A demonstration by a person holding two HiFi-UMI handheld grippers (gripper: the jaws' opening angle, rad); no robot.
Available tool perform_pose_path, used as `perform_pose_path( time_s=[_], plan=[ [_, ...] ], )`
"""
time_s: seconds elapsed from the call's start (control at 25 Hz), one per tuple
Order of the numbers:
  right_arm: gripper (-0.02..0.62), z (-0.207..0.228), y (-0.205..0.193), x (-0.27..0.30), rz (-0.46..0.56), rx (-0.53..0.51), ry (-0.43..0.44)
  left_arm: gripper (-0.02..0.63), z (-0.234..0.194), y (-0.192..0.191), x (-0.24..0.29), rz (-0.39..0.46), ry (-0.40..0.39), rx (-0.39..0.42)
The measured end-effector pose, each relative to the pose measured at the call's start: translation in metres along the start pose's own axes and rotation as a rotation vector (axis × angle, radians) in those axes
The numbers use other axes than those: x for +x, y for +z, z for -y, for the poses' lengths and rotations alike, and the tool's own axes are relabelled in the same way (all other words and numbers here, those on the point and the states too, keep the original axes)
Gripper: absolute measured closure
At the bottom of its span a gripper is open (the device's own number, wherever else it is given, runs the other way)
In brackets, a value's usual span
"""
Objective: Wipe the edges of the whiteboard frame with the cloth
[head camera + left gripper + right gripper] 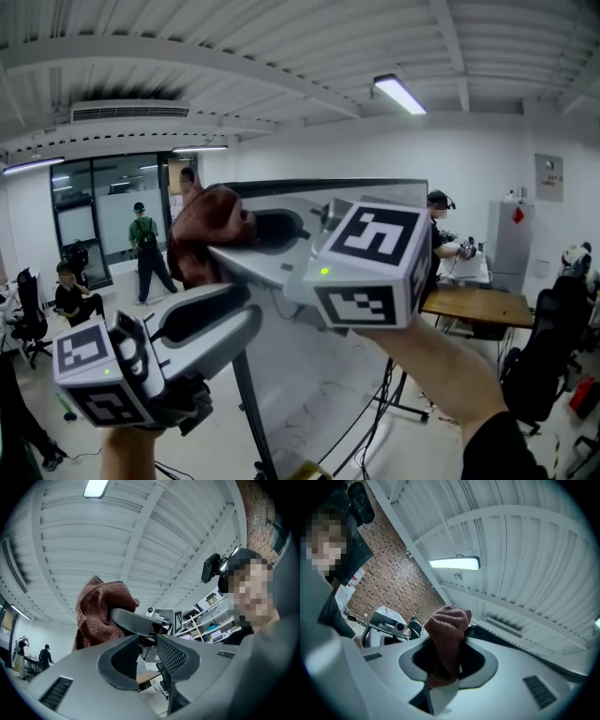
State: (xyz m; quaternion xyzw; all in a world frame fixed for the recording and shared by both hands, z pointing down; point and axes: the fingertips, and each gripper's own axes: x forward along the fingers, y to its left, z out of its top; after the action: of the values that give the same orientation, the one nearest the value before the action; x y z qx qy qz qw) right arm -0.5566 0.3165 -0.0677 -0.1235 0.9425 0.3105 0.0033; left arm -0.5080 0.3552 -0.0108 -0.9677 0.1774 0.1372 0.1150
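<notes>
A reddish-brown cloth [208,232] is bunched at the top left corner of the whiteboard [328,375], against its dark top frame [375,183]. My right gripper [234,236] is shut on the cloth [447,634], and in the right gripper view [446,660] the fabric hangs down between the jaws. A dark bar, probably the frame [525,644], runs off to the right there. My left gripper [220,328] sits lower left, below the cloth, open and holding nothing. The left gripper view [147,656] looks up at the cloth [98,613] and the right gripper's jaw.
The whiteboard's stand leg [248,403] drops to the floor just right of my left gripper. A wooden desk [478,305], a black office chair [548,356] and a white cabinet [514,239] are at the right. Several people stand or sit at the left and back.
</notes>
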Motion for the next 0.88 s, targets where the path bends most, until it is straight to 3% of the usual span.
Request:
perform_pose_path(
  time_s=[0.2,0.52,0.68,0.88],
  plan=[
    [0.474,0.015,0.030,0.000,0.055,-0.053,0.011,0.491,-0.007,0.006,0.017,0.008,0.008,0.007],
    [0.475,0.041,0.045,-0.006,0.080,0.083,0.047,0.491,-0.010,0.004,0.019,0.021,0.025,0.006],
    [0.476,0.055,0.047,-0.012,0.074,0.097,0.051,0.491,-0.008,0.010,0.023,0.045,0.031,-0.004],
    [0.476,0.088,0.025,-0.020,0.034,0.186,0.050,0.491,0.000,0.012,0.041,0.073,0.013,-0.027]
  ],
)
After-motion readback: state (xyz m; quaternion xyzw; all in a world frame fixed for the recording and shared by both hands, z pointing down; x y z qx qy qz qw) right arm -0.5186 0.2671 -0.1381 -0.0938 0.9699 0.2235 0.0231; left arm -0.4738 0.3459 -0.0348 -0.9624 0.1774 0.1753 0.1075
